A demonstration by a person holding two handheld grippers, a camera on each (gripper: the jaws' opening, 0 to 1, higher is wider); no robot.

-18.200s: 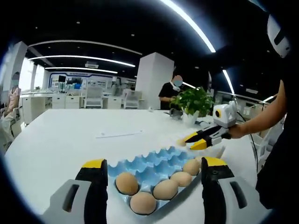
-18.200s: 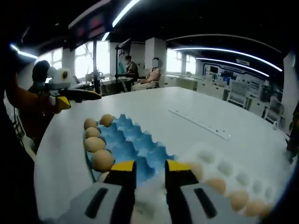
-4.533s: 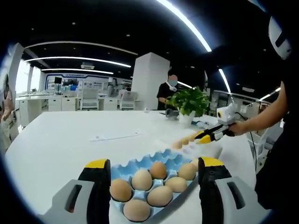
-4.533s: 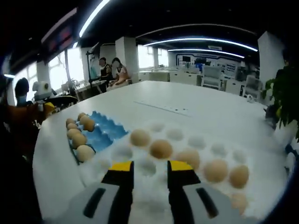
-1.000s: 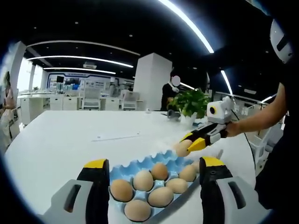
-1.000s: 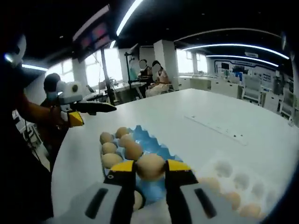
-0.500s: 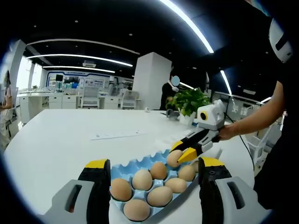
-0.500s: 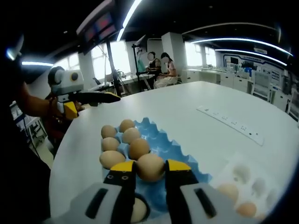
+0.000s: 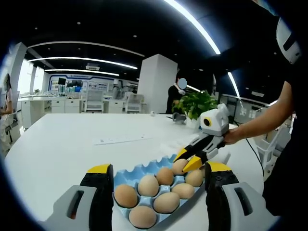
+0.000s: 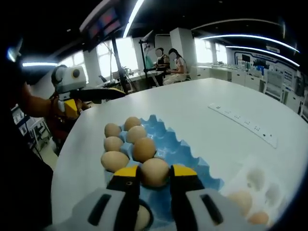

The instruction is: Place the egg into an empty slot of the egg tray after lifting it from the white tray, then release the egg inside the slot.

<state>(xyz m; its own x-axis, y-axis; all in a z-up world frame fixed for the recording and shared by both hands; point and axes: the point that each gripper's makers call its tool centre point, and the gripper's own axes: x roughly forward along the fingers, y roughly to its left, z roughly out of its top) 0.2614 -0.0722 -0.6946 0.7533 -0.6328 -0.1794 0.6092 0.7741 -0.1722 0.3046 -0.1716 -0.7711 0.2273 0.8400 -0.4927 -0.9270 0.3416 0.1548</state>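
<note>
Egg [image 10: 154, 172], smooth, oval, clamped over moulded blue egg tray [image 10: 179, 150].

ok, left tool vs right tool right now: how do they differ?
The right tool is shut on an egg over the blue egg tray; the left tool is open and grips nothing. The right tool is low at the tray, tips down among the eggs; the left tool sits back at the tray's near edge. Both have yellow tips.
</note>
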